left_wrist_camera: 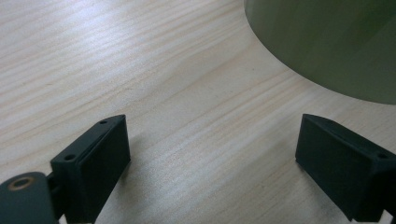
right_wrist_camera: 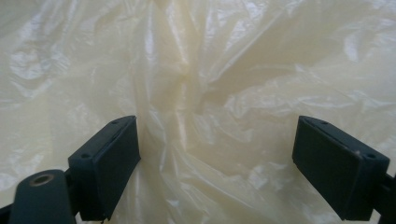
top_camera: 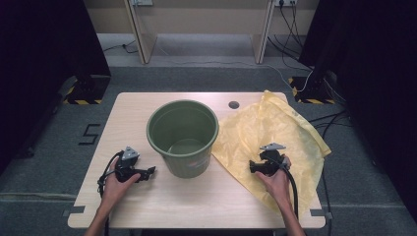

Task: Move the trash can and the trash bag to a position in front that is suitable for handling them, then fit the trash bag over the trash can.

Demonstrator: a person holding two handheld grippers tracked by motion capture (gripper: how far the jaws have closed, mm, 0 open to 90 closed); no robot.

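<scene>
1. High view: one round green plastic bin (top_camera: 182, 136) stands mid-table (top_camera: 147, 206); one crinkled yellow bag (top_camera: 275, 132) lies flat to its right.
2. Left gripper (left_wrist_camera: 212, 149): jaws wide apart, empty, over wood grain, with the bin wall just ahead.
3. Right gripper (right_wrist_camera: 217, 161): jaws wide apart, empty, above glossy bag film.

Setting: lab or test room, rigged for recording. Evidence: light wood-grain table (top_camera: 147, 206) standing alone on grey carpet floor (top_camera: 44, 162); black curtains (top_camera: 39, 54) screening left and right sides; black stand bases with yellow-black hazard tape (top_camera: 81, 101) beside table; loose cables (top_camera: 290, 24) running across floor to wall sockets; black tape marks (top_camera: 88, 133) on carpet; bare beige desk legs (top_camera: 140, 34) behind.
</scene>
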